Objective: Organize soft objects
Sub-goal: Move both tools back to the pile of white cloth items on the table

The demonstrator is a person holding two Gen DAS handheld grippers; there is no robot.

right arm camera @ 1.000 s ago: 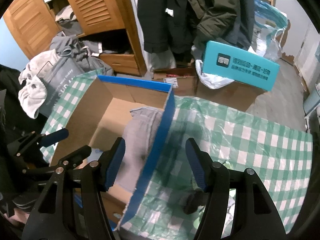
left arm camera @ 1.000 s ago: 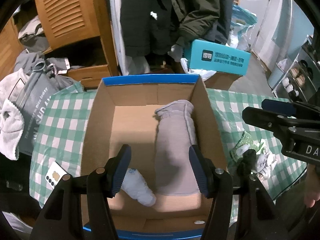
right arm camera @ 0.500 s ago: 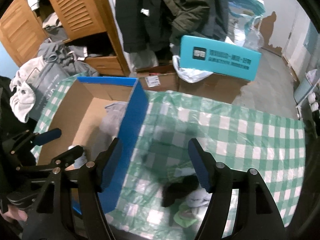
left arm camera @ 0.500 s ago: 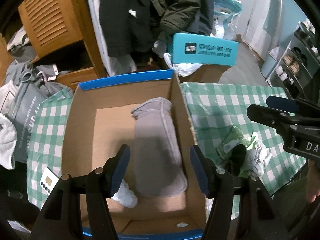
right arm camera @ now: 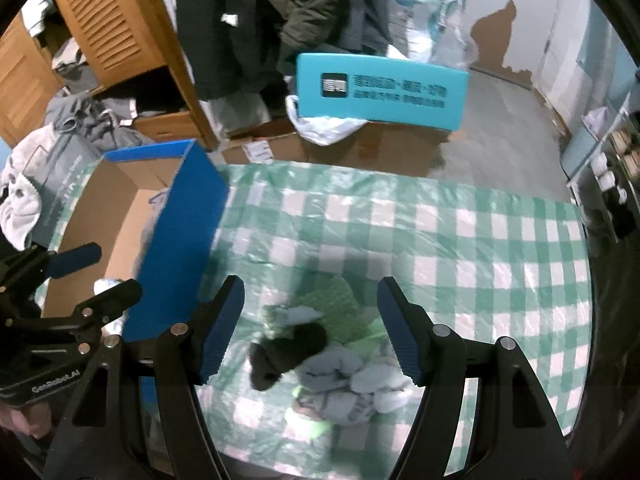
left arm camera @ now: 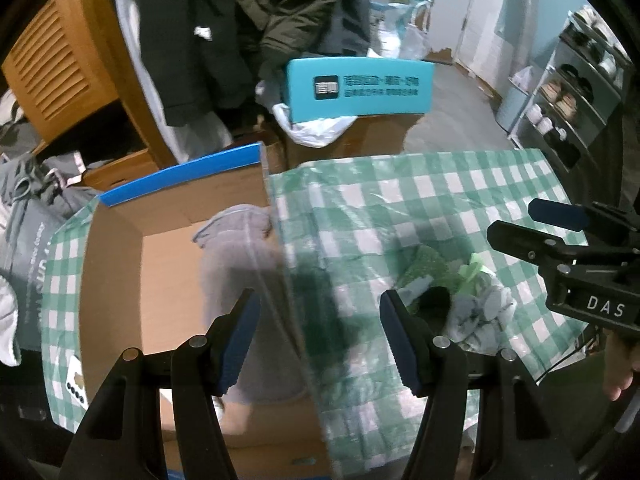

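Right wrist view first: the right tool (right arm camera: pixel 310 328) is spread wide, nothing pinched, and its jaws have just been opening a touch. It points steeply down over the pile (right arm camera: pixel 320 356) of soft things, which lies between and below the blue pads (right arm camera: pixel 222 328) without touching them: a dark piece, some pale grey socks, a green knit and a bright green scrap, all bunched together on the checked cloth (right arm camera: pixel 460 248) that covers the surface. Just left of the pile stands the box (right arm camera: pixel 180 232), blue outside, brown cardboard inside, open at the top. Further left, the left tool (right arm camera: pixel 96 272) hangs over the box, gripped by a hand at the bottom corner. Over to the left wrist view: the left tool (left arm camera: pixel 316 332) is also spread and empty, and it straddles the box's right wall (left arm camera: pixel 280 280), one pad above the inside, the other above the cloth. Inside the box, a grey fleece piece (left arm camera: pixel 240 272) lies along that wall. The pile (left arm camera: pixel 452 296) sits right of the box on the cloth, and the right tool (left arm camera: pixel 560 236) hangs near it. Behind the surface, a teal carton (left arm camera: pixel 360 88) rests on brown boxes, with dark coats (left arm camera: pixel 248 28) hanging above.
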